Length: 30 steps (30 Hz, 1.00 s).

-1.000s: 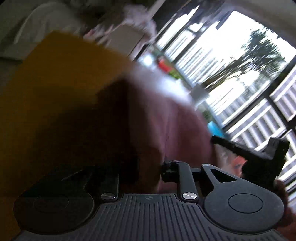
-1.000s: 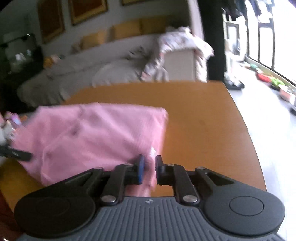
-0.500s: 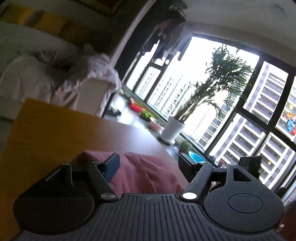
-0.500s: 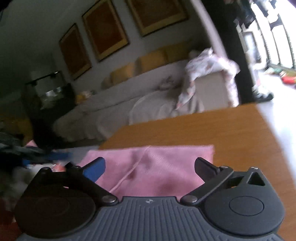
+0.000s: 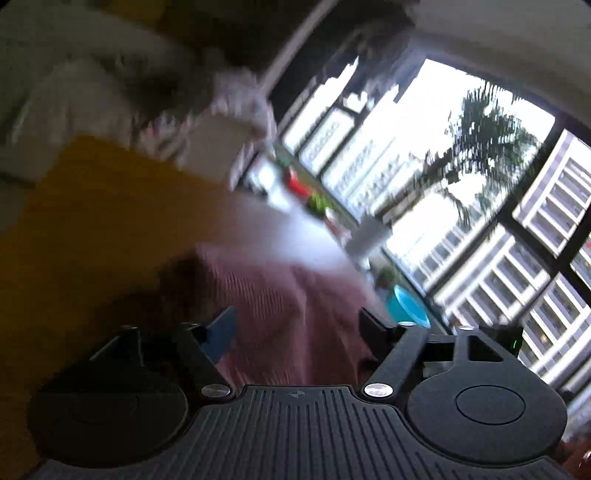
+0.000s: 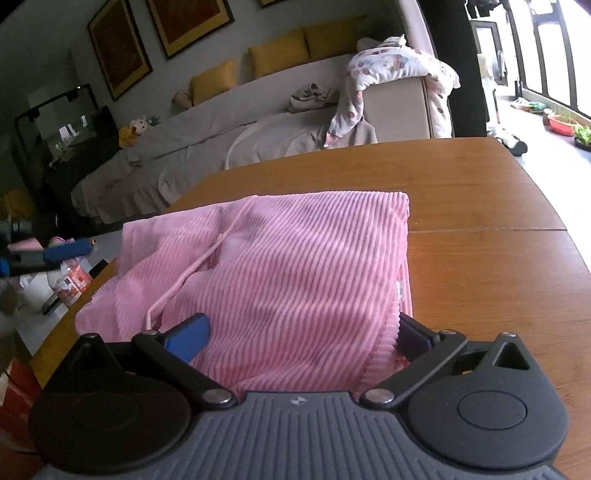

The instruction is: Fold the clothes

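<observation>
Both grippers' jaws lately spread wide, folded pink garment (image 6: 280, 273) released lengthwise along the table (image 6: 480, 192).

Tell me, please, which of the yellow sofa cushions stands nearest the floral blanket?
The rightmost yellow cushion, at the sofa's far end beside the floral blanket; the other two sit further left.

A wooden counter (image 6: 480, 192) with a seam across its top fills the foreground. Behind it a grey sofa (image 6: 207, 140) carries yellow cushions (image 6: 277, 55), a spotted blanket (image 6: 399, 62) draped over its arm, and soft toys (image 6: 136, 125) at the far end. Framed pictures (image 6: 118, 51) hang on the wall. By the window (image 5: 461, 192) stand a palm (image 5: 491, 140) (blurred in the left wrist view) and a red bowl (image 6: 561, 123) on the floor.
</observation>
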Motion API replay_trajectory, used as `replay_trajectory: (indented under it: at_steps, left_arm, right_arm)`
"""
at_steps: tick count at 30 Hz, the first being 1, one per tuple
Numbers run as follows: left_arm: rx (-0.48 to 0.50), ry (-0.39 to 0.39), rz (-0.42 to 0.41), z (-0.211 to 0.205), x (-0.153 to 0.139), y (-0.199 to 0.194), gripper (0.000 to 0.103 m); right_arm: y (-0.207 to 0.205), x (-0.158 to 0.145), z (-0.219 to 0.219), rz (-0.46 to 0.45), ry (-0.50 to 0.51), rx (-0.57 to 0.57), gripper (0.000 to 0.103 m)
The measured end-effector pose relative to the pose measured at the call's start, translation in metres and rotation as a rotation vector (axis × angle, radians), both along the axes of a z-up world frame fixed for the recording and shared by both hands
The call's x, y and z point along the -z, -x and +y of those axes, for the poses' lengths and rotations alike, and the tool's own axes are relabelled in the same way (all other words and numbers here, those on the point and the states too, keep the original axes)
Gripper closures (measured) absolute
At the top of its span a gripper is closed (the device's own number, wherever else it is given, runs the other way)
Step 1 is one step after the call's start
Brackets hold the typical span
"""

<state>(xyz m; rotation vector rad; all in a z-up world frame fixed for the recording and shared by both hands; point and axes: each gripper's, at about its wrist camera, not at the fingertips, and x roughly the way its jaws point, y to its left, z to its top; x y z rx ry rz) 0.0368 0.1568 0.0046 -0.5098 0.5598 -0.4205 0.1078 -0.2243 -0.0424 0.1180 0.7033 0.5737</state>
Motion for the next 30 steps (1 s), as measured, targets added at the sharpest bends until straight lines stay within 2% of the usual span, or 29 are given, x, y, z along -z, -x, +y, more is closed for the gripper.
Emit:
replay_trajectory:
  at_steps: [2,6,7,10,12,14,19,22,24,26,30]
  left_arm:
    - [-0.037,0.001,-0.011,0.009,-0.005,0.000,0.017]
    - [0.055,0.137,0.161,0.013,0.022,-0.044,0.013]
    - [0.075,0.153,0.180,0.012,0.025,-0.056,0.012]
    - [0.090,0.160,0.155,0.012,0.019,-0.087,0.011]
    - [0.043,0.171,0.074,0.021,0.003,-0.100,0.011]
    - [0.000,0.178,0.002,0.030,-0.012,-0.106,0.011]
    - [0.087,0.160,0.055,0.010,0.004,-0.085,0.008]
    - [0.139,0.149,0.086,-0.001,0.014,-0.072,0.007]
    - [0.174,0.142,0.107,-0.009,0.020,-0.063,0.005]
    - [0.203,0.134,0.138,-0.017,0.029,-0.056,0.005]
    - [0.171,0.139,0.227,-0.022,0.055,-0.077,0.005]
  right_arm:
    - [0.001,0.002,0.001,-0.008,0.017,0.001,0.000]
    - [0.002,0.004,0.006,-0.022,0.066,-0.004,0.000]
    - [0.003,0.005,0.008,-0.027,0.081,-0.005,0.000]
    - [0.006,0.006,0.017,-0.046,0.140,-0.011,0.000]
    - [0.008,0.007,0.022,-0.059,0.178,-0.015,0.000]
    - [0.007,0.006,0.021,-0.056,0.169,-0.015,0.000]
    - [-0.002,-0.011,-0.009,-0.027,0.036,0.014,0.000]
    - [-0.015,-0.033,-0.027,-0.058,0.028,0.073,0.000]
    - [-0.027,-0.042,-0.031,-0.085,0.073,0.088,0.000]
    - [-0.037,-0.038,-0.026,-0.100,0.163,0.103,0.000]
    - [-0.047,-0.022,-0.011,-0.115,0.312,0.095,0.000]
